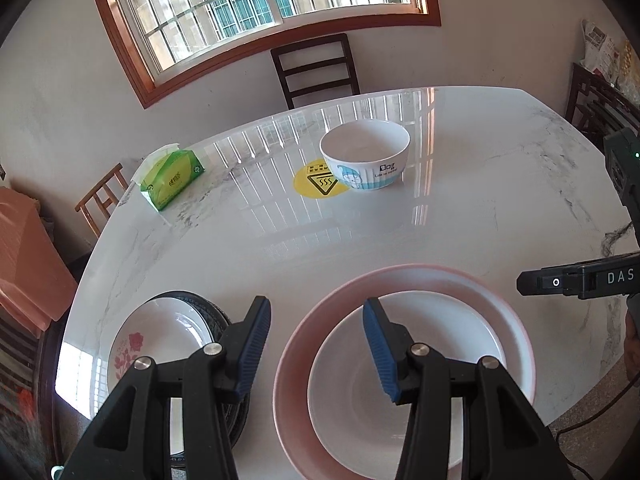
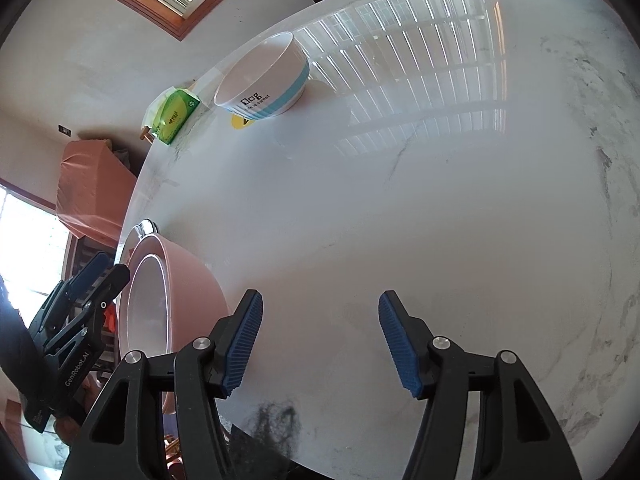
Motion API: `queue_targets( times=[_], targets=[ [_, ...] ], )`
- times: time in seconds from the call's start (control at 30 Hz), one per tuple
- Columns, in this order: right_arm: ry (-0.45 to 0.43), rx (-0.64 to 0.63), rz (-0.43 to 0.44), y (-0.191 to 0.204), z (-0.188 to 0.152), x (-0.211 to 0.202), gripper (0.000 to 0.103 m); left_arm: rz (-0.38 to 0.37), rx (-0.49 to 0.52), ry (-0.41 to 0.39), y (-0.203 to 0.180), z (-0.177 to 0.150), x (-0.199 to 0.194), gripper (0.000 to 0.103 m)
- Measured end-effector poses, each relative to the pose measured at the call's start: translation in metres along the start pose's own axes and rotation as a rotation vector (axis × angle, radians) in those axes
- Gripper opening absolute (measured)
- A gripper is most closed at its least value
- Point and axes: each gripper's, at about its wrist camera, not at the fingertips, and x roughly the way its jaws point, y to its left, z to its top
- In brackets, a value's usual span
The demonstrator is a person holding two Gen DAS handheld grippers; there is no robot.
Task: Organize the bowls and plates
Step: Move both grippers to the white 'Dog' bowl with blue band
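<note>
Left wrist: "Dog" txt, bowl (image 1: 365, 156)

I see a white marble table (image 1: 460, 216), glossy enough to mirror the barred window (image 1: 256, 4) with its reddish-brown wooden frame. The wall (image 1: 60, 100) around it is plain and pale. A dark slatted chair (image 1: 316, 70) stands at the far edge, a lighter wooden chair (image 1: 102, 200) at my left, beside something draped in pink cloth (image 1: 28, 256).

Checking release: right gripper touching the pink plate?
Apart. Right wrist view: right gripper open over bare table, pink plate left of its fingers.
</note>
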Motion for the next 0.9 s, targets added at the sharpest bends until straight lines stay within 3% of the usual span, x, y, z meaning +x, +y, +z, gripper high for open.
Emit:
queue_targets(
  times=[0.37,0.6,0.73,0.83,0.9],
  targets=[
    [-0.012,0.02,0.006,-0.014,0.032,0.015,0.06,0.002,-0.002,0.053,0.011,0.04,0.04,0.049],
    [-0.013,-0.001,0.005,-0.012,0.061,0.025,0.06,-0.172,-0.105,0.177,0.036,0.076,0.089,0.049],
    [-0.034,-0.006,0.002,-0.007,0.086,0.027,0.06,-0.257,-0.123,0.202,0.043,0.1,0.115,0.049],
    [-0.049,-0.021,0.003,0.002,0.111,0.025,0.06,-0.359,-0.195,0.238,0.054,0.117,0.137,0.049],
    [-0.062,-0.03,0.003,0.01,0.128,0.023,0.06,-0.385,-0.223,0.242,0.06,0.127,0.15,0.049]
  ],
)
